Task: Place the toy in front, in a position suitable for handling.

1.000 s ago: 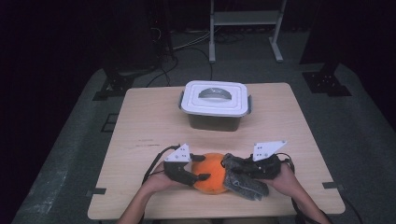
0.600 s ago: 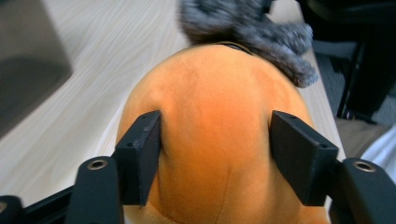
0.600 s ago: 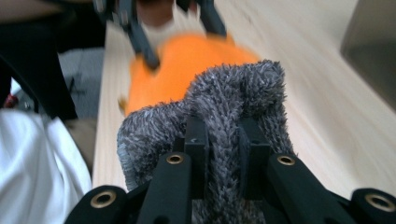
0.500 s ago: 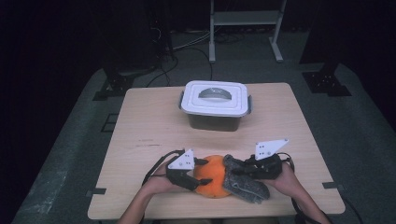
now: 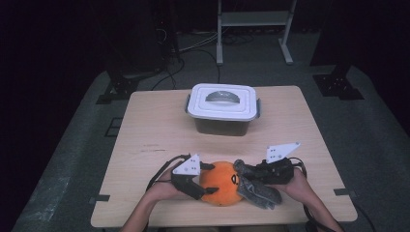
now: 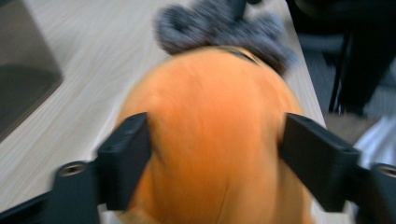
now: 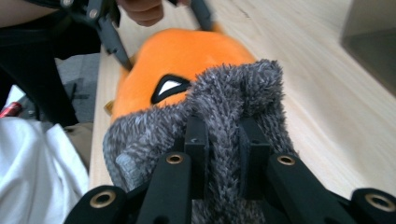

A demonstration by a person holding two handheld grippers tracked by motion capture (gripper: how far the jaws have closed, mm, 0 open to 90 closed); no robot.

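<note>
An orange plush toy [image 5: 222, 186] with a grey fuzzy part [image 5: 258, 191] lies near the table's front edge. My left gripper [image 5: 203, 180] straddles the orange body [image 6: 210, 107] from the left. Its jaws have just been opening and stand on either side of the body without squeezing it. My right gripper [image 5: 246, 176] comes from the right and is shut on the grey fuzz [image 7: 233, 93], which bunches between its jaws [image 7: 223, 135]. In the right gripper view the toy's black-and-white eye patch [image 7: 169, 87] faces the camera, and the left gripper's fingers [image 7: 114, 44] sit behind the orange body.
A grey box with a white lid [image 5: 223, 107] stands at the back middle of the wooden table [image 5: 154, 125]. The person's forearms [image 5: 145, 212] come in over the front edge. A white metal stand [image 5: 254, 19] stands on the floor beyond the table.
The left jaws closed in on the orange body half a second ago and now stand wider apart around it. Both hands and the toy have stayed almost in place.
</note>
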